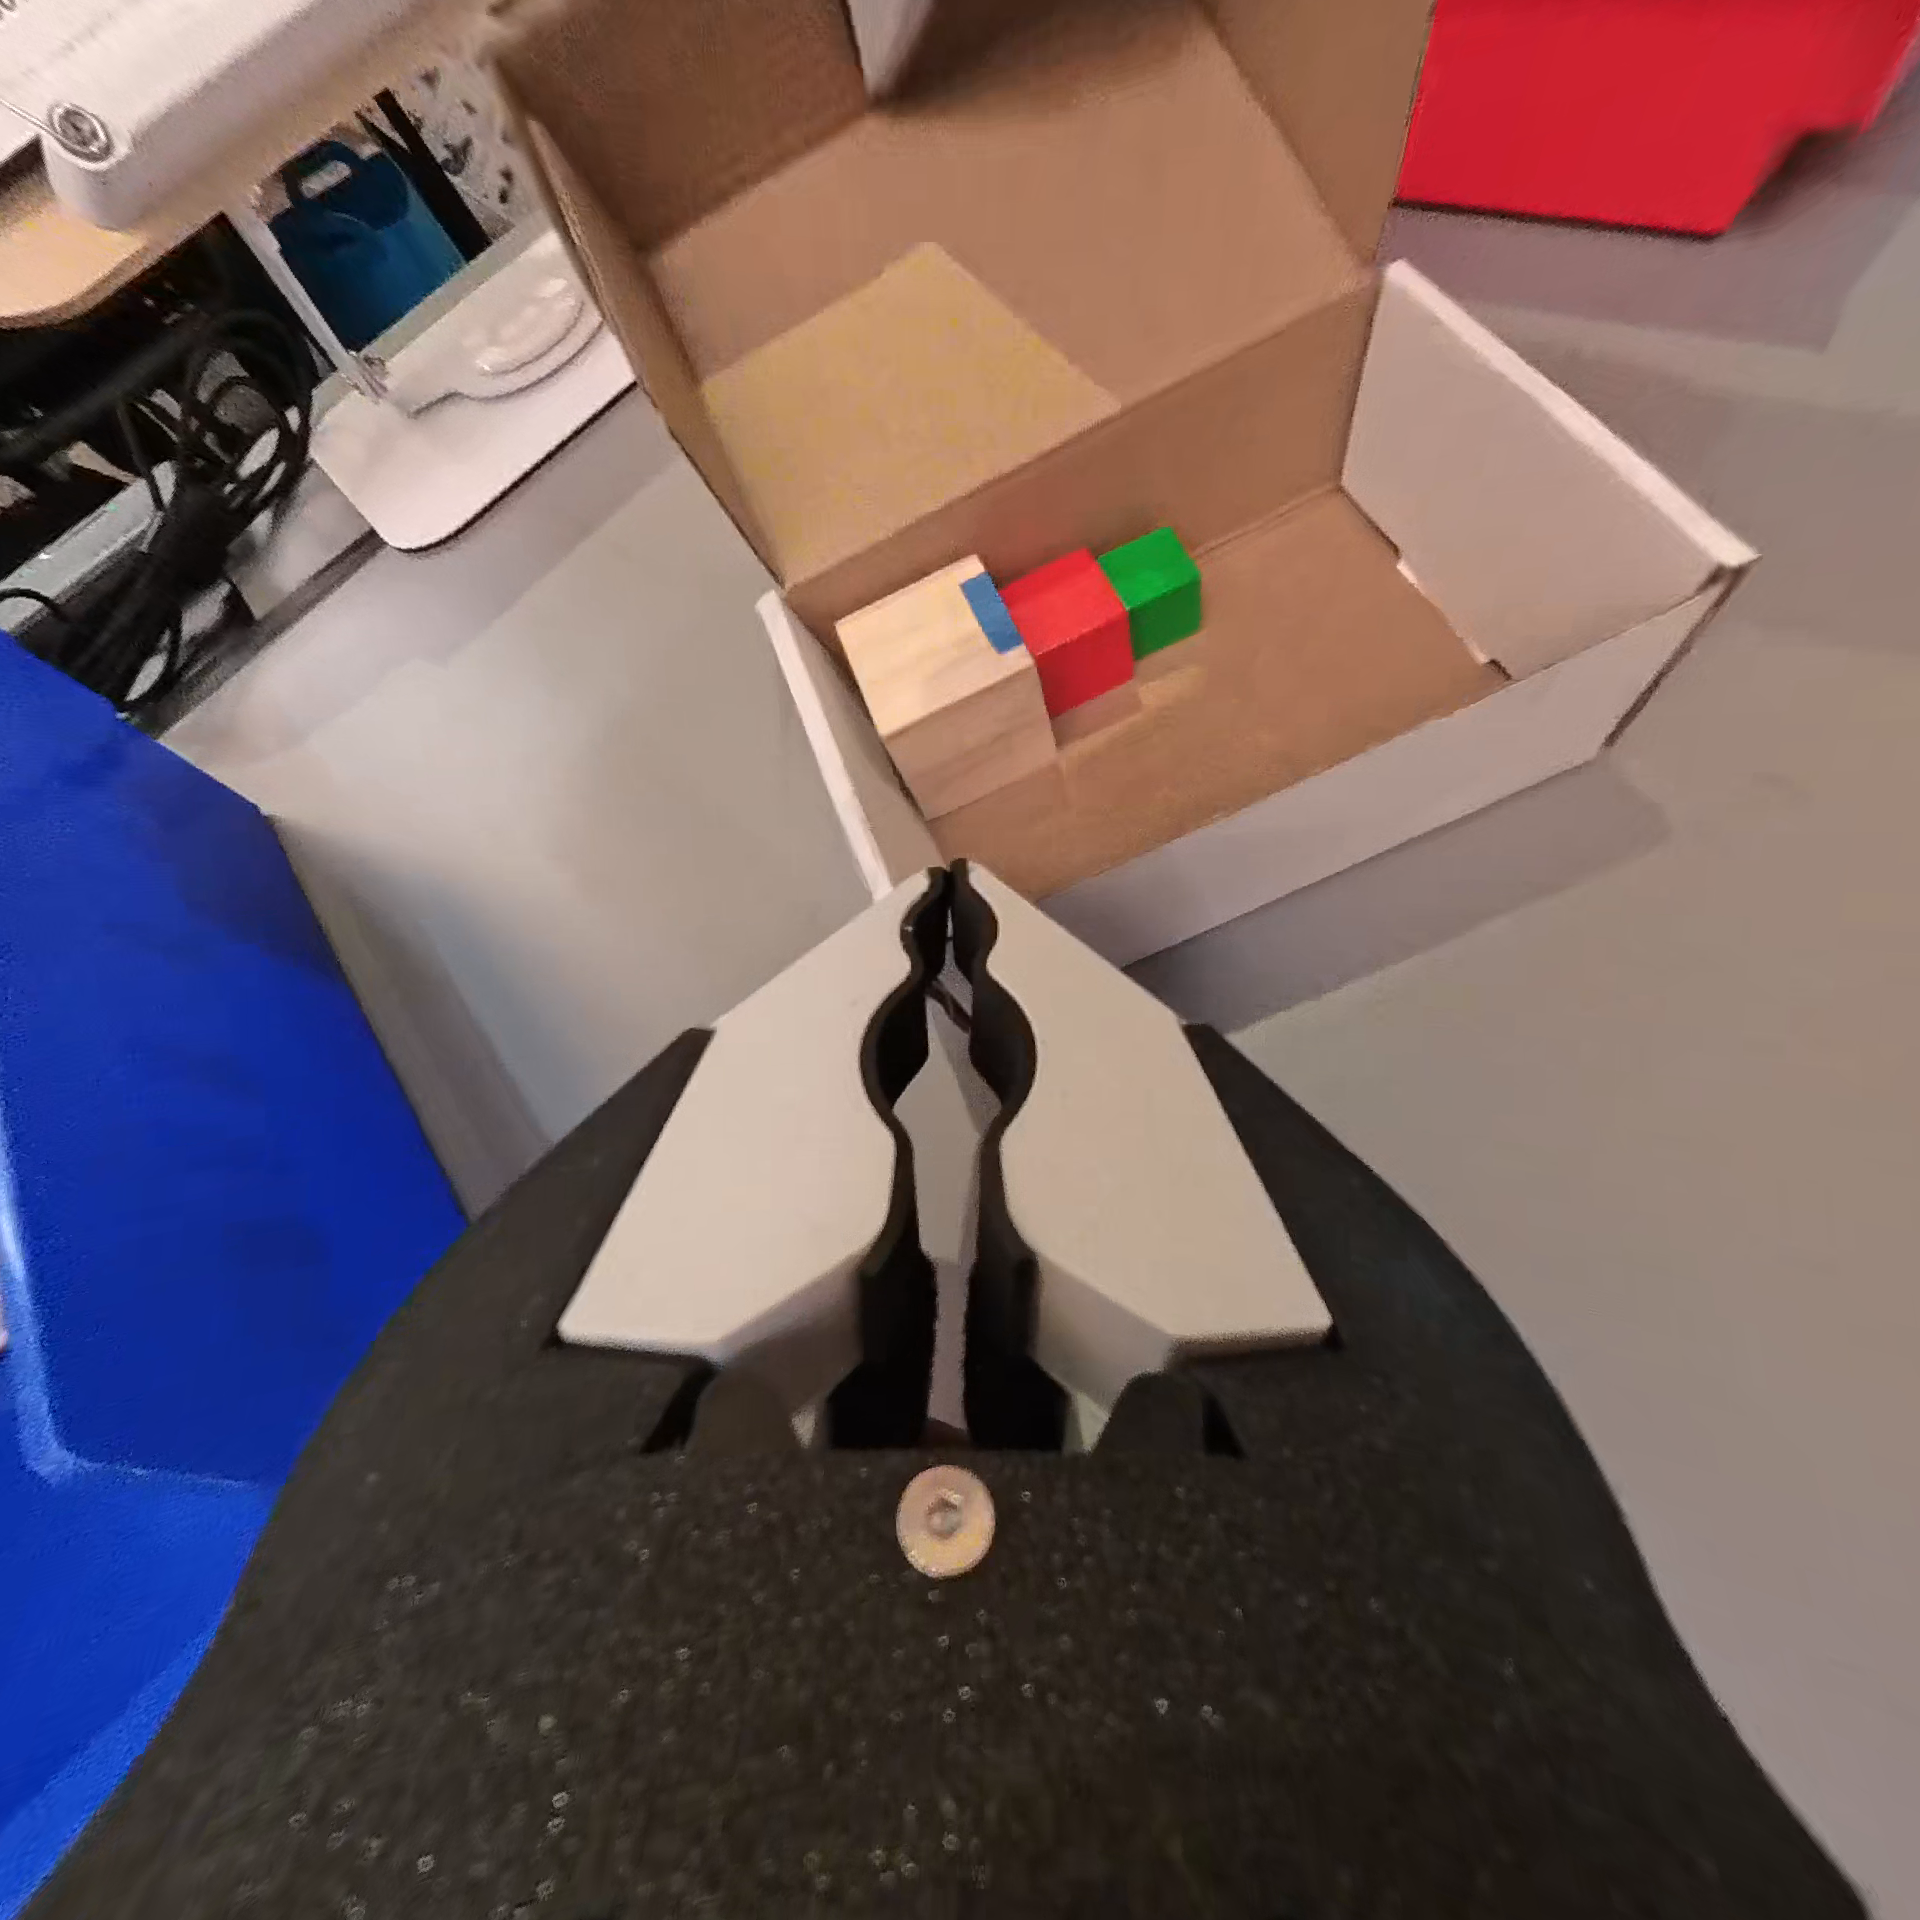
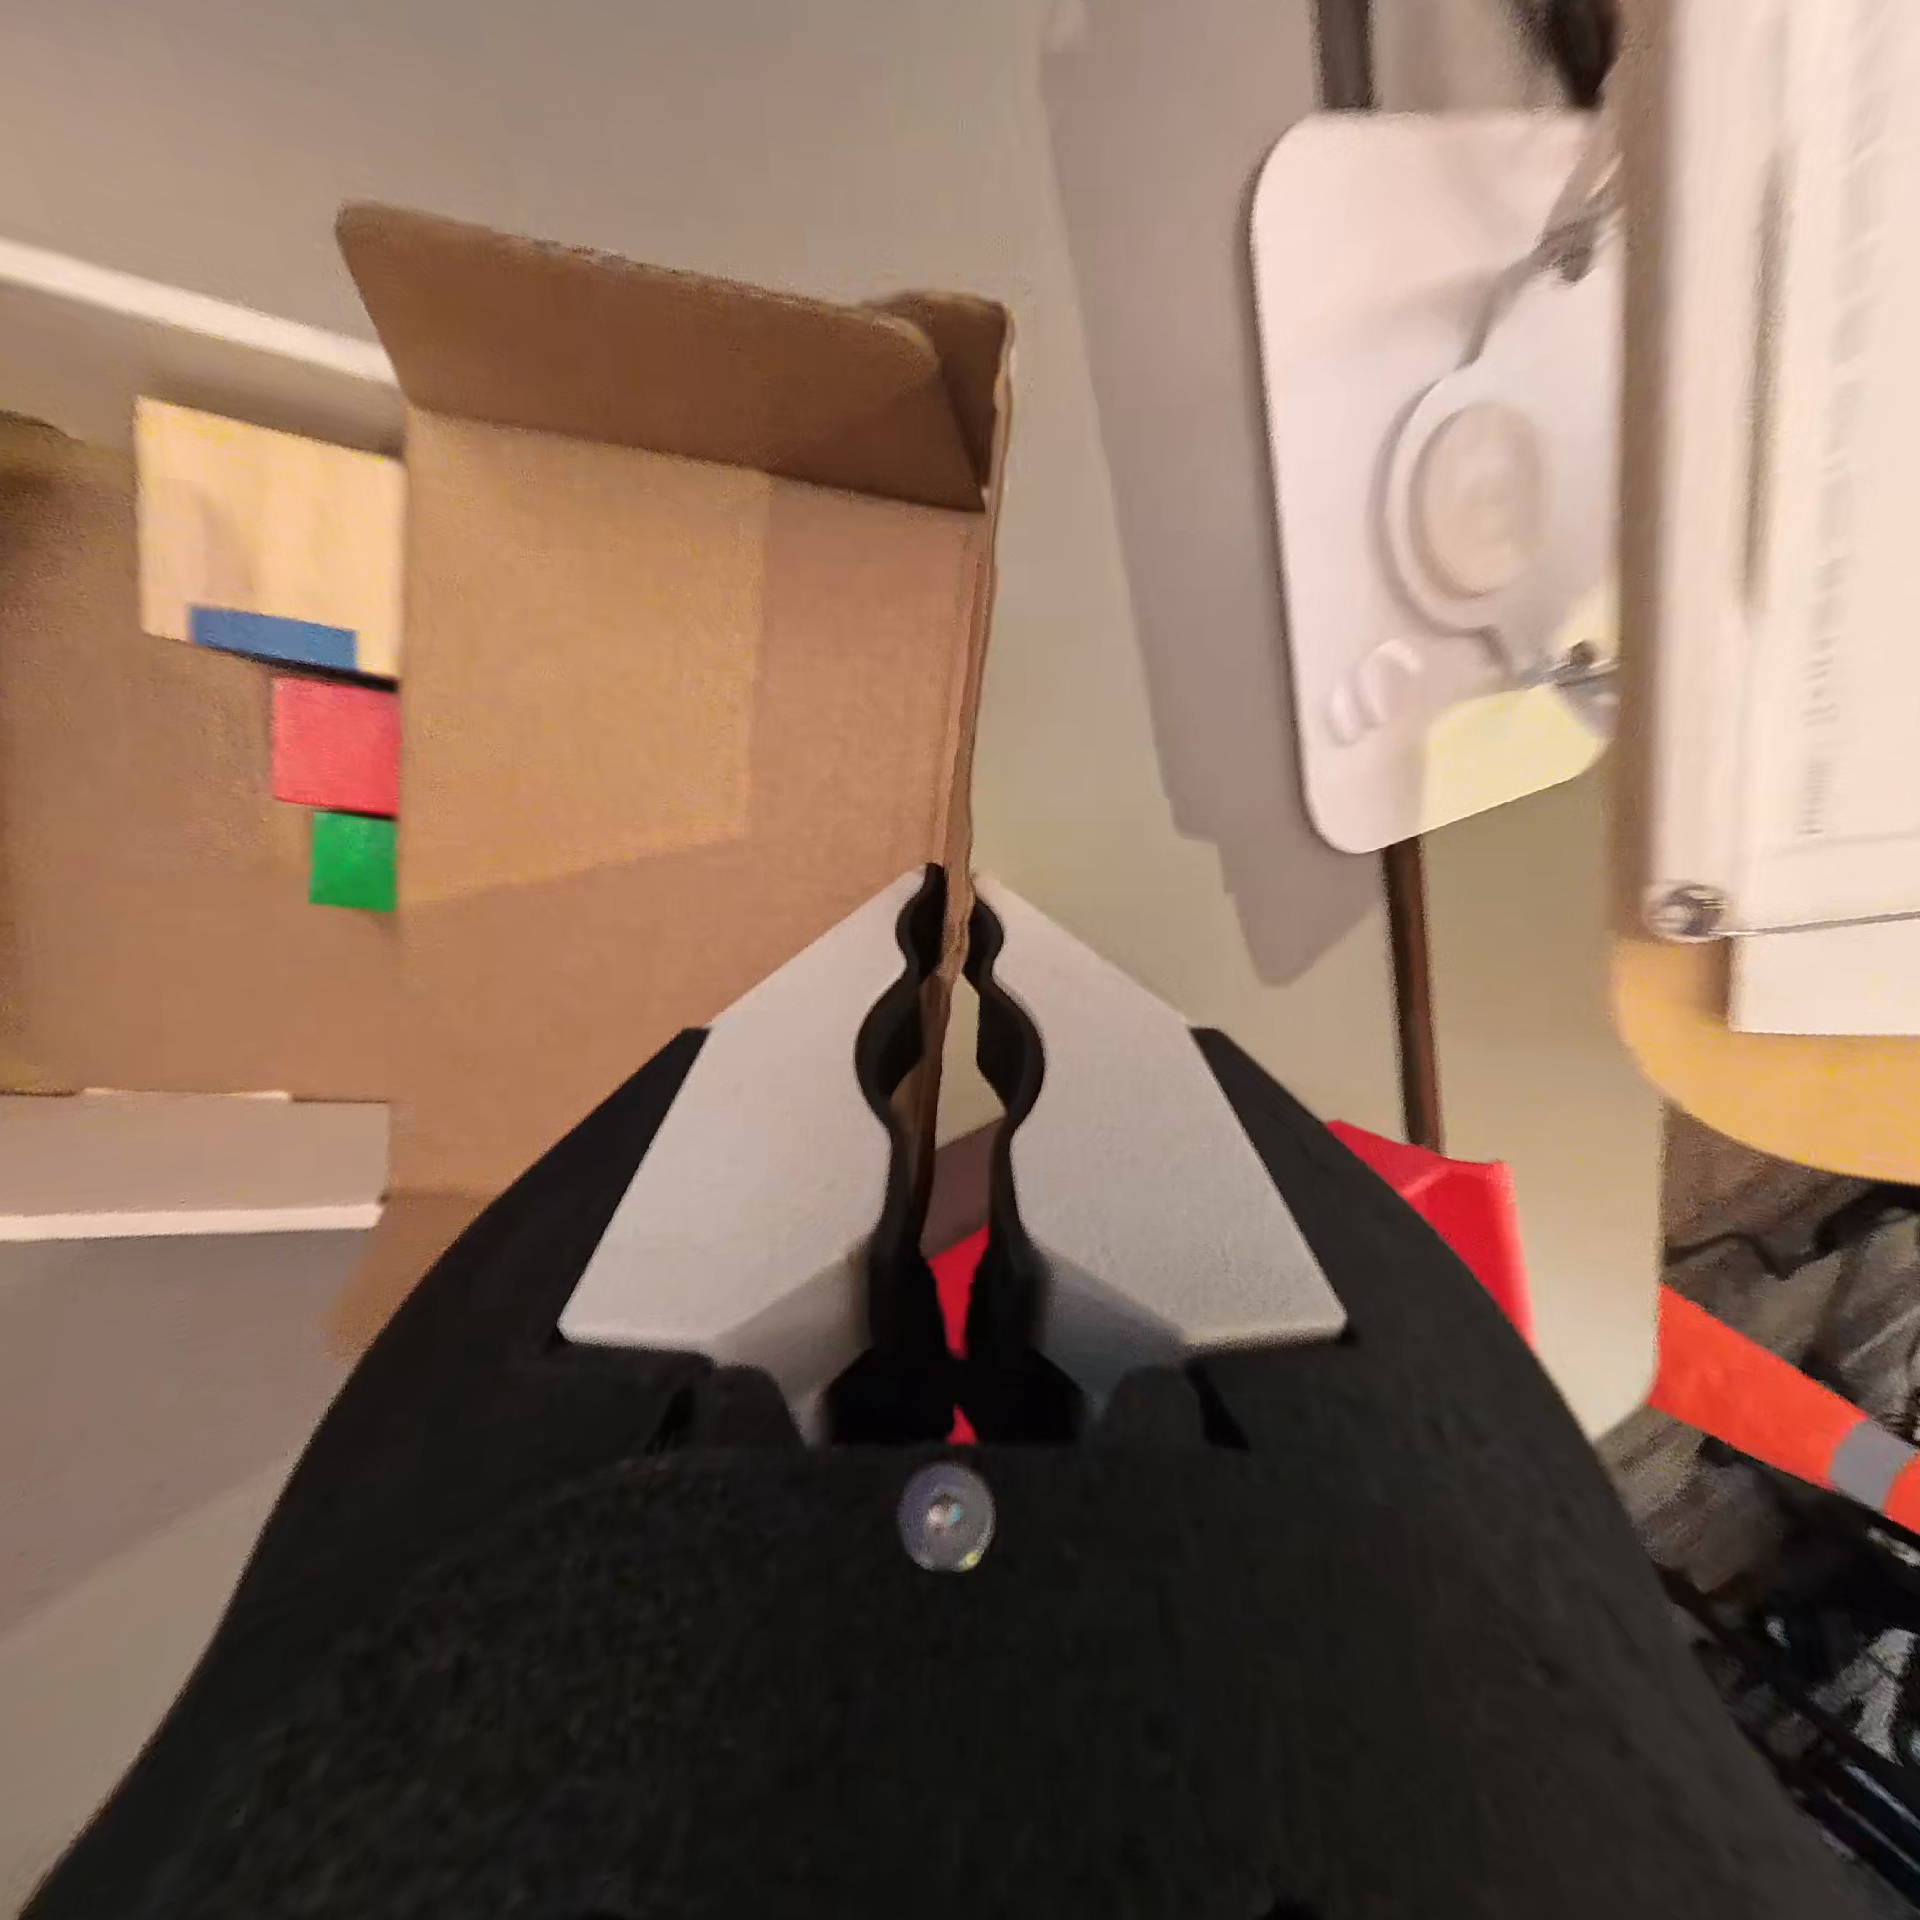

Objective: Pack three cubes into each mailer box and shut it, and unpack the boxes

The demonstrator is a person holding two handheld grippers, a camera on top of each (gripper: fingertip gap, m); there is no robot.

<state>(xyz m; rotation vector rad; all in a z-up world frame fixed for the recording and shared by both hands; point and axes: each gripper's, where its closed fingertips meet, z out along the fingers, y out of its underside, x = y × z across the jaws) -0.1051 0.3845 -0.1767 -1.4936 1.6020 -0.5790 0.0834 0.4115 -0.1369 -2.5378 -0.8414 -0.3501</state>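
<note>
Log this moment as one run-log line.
mailer box: open | inside: wooden cube, red cube, green cube | right gripper: shut on lid | left gripper: shut, empty

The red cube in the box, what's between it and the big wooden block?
A small blue cube, wedged between the red cube and the pale wooden block; the left wrist view shows it best.

No legible text; white box [image 1: 197,114] print blurred.
</note>
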